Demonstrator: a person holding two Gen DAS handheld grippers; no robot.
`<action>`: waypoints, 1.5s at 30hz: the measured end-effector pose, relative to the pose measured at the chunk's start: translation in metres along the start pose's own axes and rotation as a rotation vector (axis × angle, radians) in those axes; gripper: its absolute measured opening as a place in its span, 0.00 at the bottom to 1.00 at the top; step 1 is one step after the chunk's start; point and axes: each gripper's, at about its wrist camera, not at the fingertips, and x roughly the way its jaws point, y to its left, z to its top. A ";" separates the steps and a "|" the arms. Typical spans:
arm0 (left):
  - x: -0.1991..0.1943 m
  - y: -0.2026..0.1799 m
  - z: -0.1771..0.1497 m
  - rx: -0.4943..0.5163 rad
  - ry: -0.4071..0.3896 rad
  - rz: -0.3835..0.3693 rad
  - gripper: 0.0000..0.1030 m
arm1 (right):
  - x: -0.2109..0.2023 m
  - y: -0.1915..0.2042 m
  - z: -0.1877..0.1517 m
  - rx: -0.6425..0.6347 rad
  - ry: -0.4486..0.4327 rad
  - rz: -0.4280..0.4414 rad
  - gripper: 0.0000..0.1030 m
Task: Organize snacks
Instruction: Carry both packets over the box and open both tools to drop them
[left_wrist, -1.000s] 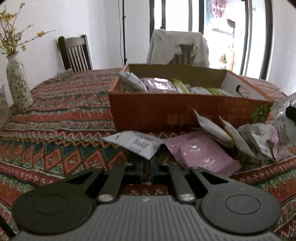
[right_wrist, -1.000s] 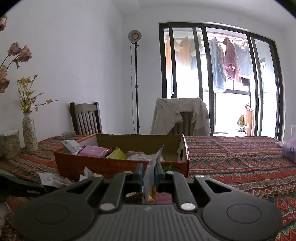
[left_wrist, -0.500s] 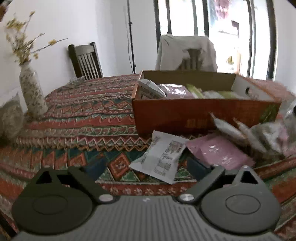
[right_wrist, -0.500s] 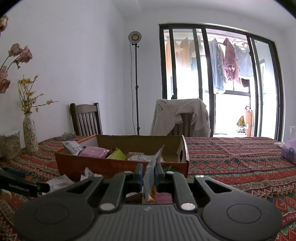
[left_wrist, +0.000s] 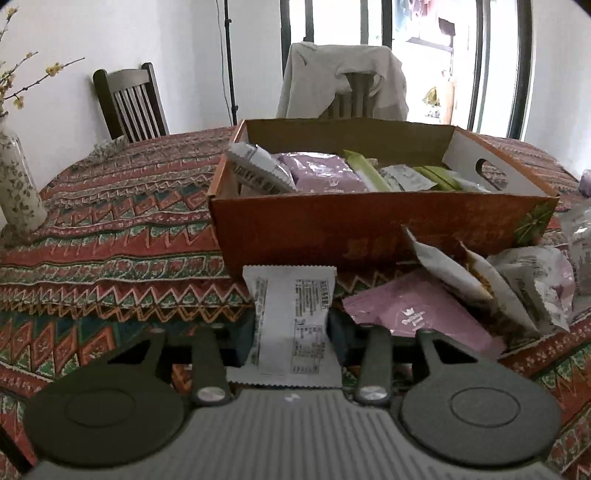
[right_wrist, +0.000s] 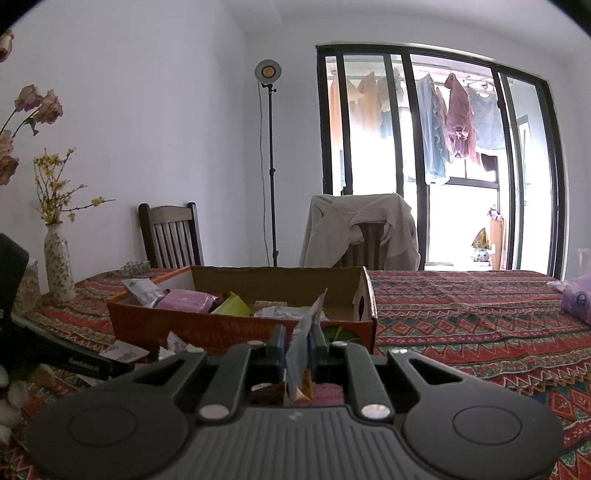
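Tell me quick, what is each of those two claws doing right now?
Left gripper: just closed on a white snack packet.
Right gripper: shut on a thin upright snack packet.

Matt orange cardboard box (left_wrist: 369, 229); crinkly glossy plastic white packet (left_wrist: 291, 317); woven patterned cloth tablecloth (left_wrist: 122, 221); dark wooden chair (left_wrist: 129, 103) at ten o'clock; matt black plastic left gripper (left_wrist: 291, 332).

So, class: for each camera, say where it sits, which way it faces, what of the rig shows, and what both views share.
Left wrist: on the left gripper, tilted down at the table; its fingers have just closed on a white packet.
Right wrist: on the right gripper, nearly level toward the window; fingers pinch a thin packet.
Shared: the orange box, both chairs.
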 end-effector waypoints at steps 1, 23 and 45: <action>-0.002 0.002 0.000 -0.003 -0.008 0.002 0.41 | 0.000 0.000 0.000 -0.002 -0.001 0.000 0.12; -0.054 -0.014 0.060 -0.081 -0.259 -0.043 0.41 | 0.006 0.008 0.054 -0.075 -0.137 -0.015 0.12; 0.032 -0.025 0.114 -0.187 -0.296 -0.034 0.41 | 0.127 -0.003 0.076 0.007 -0.060 -0.011 0.12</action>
